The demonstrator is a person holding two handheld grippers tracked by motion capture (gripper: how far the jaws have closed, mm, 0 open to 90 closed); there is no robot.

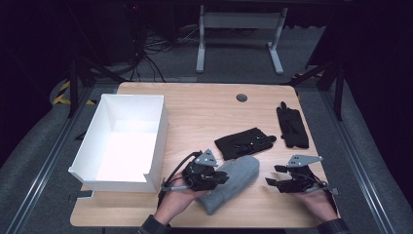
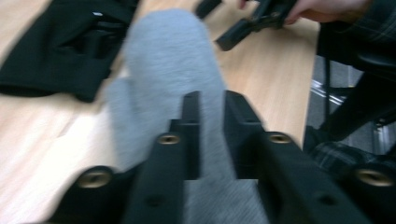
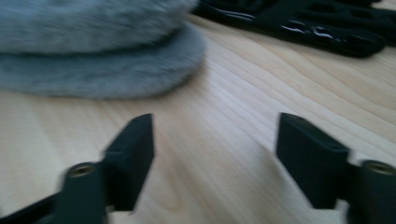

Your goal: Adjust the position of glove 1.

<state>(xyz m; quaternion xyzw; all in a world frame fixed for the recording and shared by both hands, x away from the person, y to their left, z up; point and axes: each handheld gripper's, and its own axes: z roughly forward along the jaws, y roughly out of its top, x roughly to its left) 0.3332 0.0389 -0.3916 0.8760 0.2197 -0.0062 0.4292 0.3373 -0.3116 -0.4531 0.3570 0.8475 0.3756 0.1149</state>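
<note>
Your left claw (image 1: 220, 176) clenches the grey mitten (image 1: 234, 181) on the pale wooden counter (image 1: 204, 112). Your right claw (image 1: 273, 176) hovers released. Grey carpet (image 1: 234, 58) lies beyond, dark.

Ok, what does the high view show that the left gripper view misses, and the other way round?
High view alone: the white open cardboard box left of the work, a second black glove far right, and the wooden table as a whole. Left gripper view alone: the left gripper with its jaws pinched on the fuzzy grey mitten, fabric bunched between them. Both share the mitten, the nearer black glove and the right gripper.
</note>
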